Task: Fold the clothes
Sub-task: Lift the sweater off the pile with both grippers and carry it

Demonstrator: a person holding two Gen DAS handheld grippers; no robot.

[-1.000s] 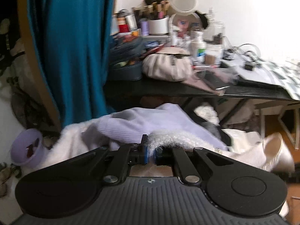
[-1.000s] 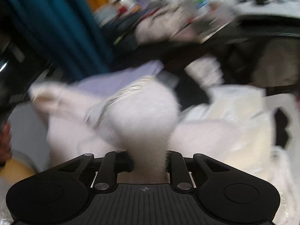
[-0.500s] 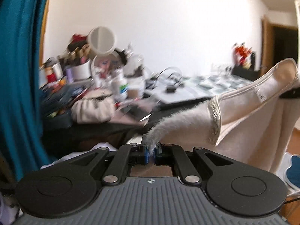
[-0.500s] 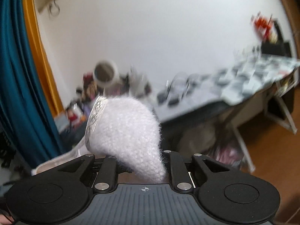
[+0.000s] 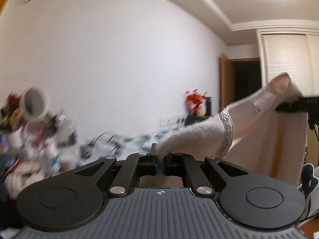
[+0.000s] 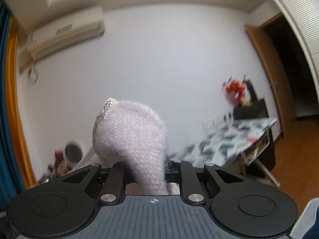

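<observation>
1. White wall (image 5: 119,69), ceiling and a wall-mounted air conditioner (image 6: 65,33) fill both wrist views; a cluttered table (image 5: 45,139) sits low and blurred at the left, and a patterned tabletop (image 6: 235,137) at the right.

2. Left gripper (image 5: 159,162): fingers nearly closed, pinching a fuzzy white edge of the garment (image 5: 201,139). From that pinch the cloth runs up and to the right, past a silvery trim band (image 5: 227,131), to the right gripper (image 5: 299,104), seen at the frame edge.

3. Right gripper (image 6: 147,171): fingers narrowed on a thick bunch of the same fuzzy knit, which bulges up in front of the lens.

4. Garment position: held in the air between the two grippers, its body hanging below the stretched edge (the lower hem is out of view).

5. Step in hand, as judged: lifting and spreading the garment so that it hangs flat. To do it well, keep both pinches firm, draw the grippers apart until the top edge is taut, and level them (the right one stands higher in the left view), so the cloth drapes without twist.

6. Change from a second ago: the garment then lay on the pile of clothes before the table, already gripped; both grippers have since swung upward, and the views now show wall and ceiling.
</observation>
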